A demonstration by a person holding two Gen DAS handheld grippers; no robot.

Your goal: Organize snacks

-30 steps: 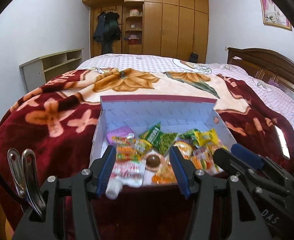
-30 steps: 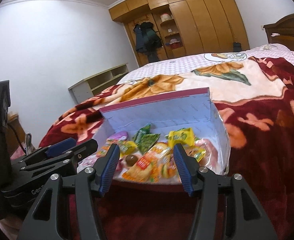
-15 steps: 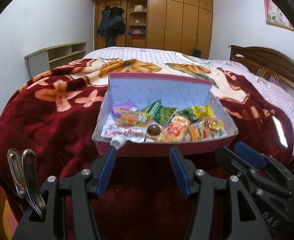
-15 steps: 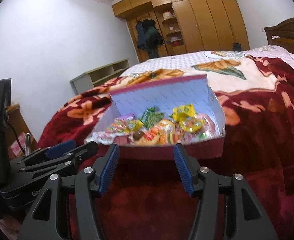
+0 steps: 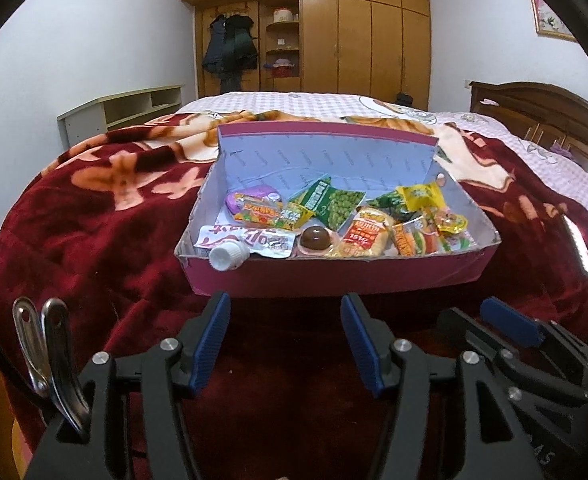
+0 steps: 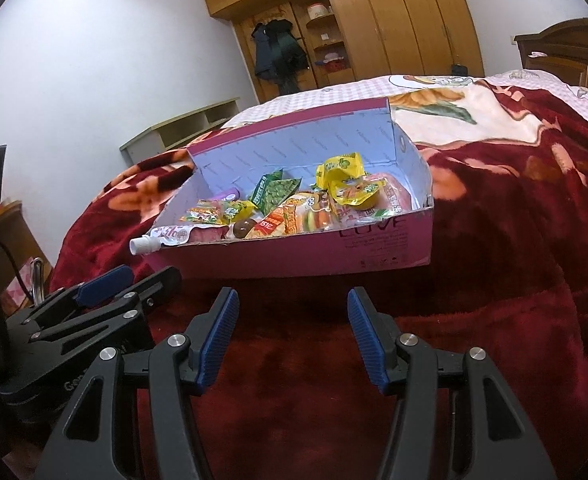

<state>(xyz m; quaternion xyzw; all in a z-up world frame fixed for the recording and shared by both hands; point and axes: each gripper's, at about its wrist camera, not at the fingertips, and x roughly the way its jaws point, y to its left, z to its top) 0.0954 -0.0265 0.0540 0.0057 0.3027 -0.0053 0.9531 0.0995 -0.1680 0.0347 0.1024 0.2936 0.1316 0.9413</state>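
Our left gripper (image 5: 286, 340) has its jaws spread wide with nothing between them, low in the frame over the dark red blanket (image 5: 74, 232), and our right gripper (image 6: 292, 336) is the same, wide and empty, in the lower middle of its own view. Just above both pairs of jaws, in the centre of each frame, sits the pink box (image 5: 333, 276) on the bed, its lid flap standing up behind. The snacks lie heaped inside: a green pea packet (image 5: 333, 204), a yellow packet (image 5: 421, 196), a chocolate ball (image 5: 315, 238), and a white-capped pouch (image 5: 230, 256) whose cap hangs out over the near rim at lower left. We judge that pouch the weak point; a bump on the near wall could tip it onto the blanket. The soft bed may also let the box tilt if we press down, and the overlapping packets invite grabbing two at once
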